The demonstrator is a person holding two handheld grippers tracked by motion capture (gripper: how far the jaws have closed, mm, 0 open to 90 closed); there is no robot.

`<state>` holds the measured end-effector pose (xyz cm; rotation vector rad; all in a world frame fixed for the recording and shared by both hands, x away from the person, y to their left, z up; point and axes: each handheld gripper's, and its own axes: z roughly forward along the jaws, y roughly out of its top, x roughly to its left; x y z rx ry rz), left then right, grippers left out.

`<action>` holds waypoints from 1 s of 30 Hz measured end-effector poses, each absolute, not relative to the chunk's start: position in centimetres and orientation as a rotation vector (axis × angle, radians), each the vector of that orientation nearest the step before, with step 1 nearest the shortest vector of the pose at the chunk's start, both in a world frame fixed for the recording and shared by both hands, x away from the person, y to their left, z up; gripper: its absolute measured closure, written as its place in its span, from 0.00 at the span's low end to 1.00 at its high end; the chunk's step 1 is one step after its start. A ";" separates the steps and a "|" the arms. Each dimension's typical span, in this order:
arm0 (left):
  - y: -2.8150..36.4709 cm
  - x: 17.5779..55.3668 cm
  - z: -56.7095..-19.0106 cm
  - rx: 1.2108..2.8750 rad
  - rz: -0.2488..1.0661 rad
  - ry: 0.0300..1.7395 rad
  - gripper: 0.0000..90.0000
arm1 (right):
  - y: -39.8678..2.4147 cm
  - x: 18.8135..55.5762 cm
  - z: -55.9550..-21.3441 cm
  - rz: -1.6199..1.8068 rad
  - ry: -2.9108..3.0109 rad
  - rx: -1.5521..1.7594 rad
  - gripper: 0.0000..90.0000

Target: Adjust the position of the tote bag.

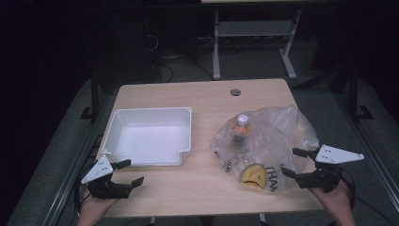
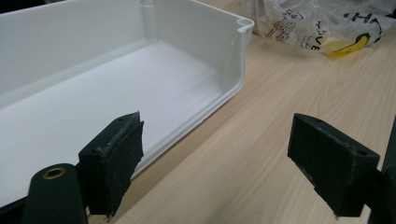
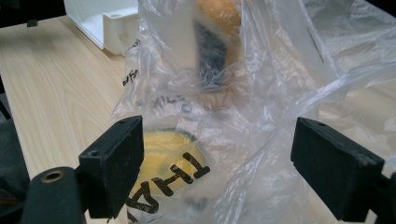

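Right hand-held gripper (image 1: 295, 163) wide open and empty, nosing at the crumpled clear plastic bag (image 1: 277, 136) lying directly ahead on the bench, far nearer than the open left hand-held gripper (image 1: 128, 172).

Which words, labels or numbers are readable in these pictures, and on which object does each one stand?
"THAN": black capitals on the clear plastic bag, seen upside down in the right gripper view; the rest of the word is hidden in folds.
"VE": black letters on the same bag in the left gripper view; nearby smaller print is too blurred to read.
Bottle label inside the bag: too blurred to read.
White tray: no text.
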<state>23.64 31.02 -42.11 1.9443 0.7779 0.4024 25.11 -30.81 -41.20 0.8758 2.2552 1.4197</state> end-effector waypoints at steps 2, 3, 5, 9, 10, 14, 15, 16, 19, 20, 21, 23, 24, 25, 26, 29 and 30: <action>30.9 23.7 -42.2 1.952 0.401 0.780 0.20 | -30.9 25.2 -41.2 1.429 2.247 0.862 0.18; 31.0 23.7 -42.2 1.956 0.399 0.779 0.20 | -30.9 25.2 -41.2 1.431 2.251 0.871 0.18; 31.0 23.8 -42.3 1.951 0.392 0.782 0.20 | -31.0 25.3 -41.3 1.432 2.255 0.865 0.18; 30.9 23.8 -42.2 1.945 0.379 0.773 0.19 | -30.9 25.1 -41.2 1.423 2.260 0.872 0.18; 30.9 23.9 -42.2 1.947 0.381 0.761 0.19 | -30.8 25.1 -41.1 1.422 2.254 0.863 0.18; 30.5 23.9 -42.2 1.961 0.375 0.751 0.19 | -30.7 25.0 -40.8 1.423 2.247 0.862 0.18; 30.4 23.9 -42.2 1.954 0.375 0.751 0.19 | -30.8 24.9 -40.7 1.419 2.241 0.852 0.18; 30.4 24.0 -42.1 1.952 0.377 0.748 0.19 | -30.8 24.8 -40.7 1.418 2.241 0.852 0.18; 29.8 24.3 -42.0 1.967 0.392 0.739 0.20 | -30.9 24.8 -40.7 1.424 2.240 0.857 0.18; 29.6 24.4 -42.0 1.973 0.395 0.733 0.19 | -30.9 24.8 -40.7 1.432 2.242 0.857 0.18; 29.5 24.5 -42.0 1.982 0.397 0.734 0.20 | -30.9 24.8 -40.8 1.432 2.243 0.855 0.18; 29.3 24.6 -42.0 1.981 0.396 0.733 0.20 | -30.8 24.8 -40.8 1.428 2.243 0.853 0.18; 29.1 24.8 -42.0 1.987 0.395 0.727 0.20 | -30.8 24.8 -40.8 1.426 2.247 0.851 0.18; 29.1 24.8 -42.0 1.987 0.395 0.727 0.19 | -30.8 24.8 -40.8 1.426 2.247 0.851 0.18; 28.8 24.9 -41.8 1.981 0.404 0.728 0.20 | -30.9 24.8 -40.8 1.427 2.249 0.851 0.18; 28.7 24.9 -41.6 1.973 0.410 0.726 0.20 | -31.1 24.7 -40.7 1.429 2.246 0.857 0.18; 28.5 24.9 -41.4 1.962 0.411 0.726 0.20 | -31.1 24.6 -40.7 1.429 2.241 0.854 0.18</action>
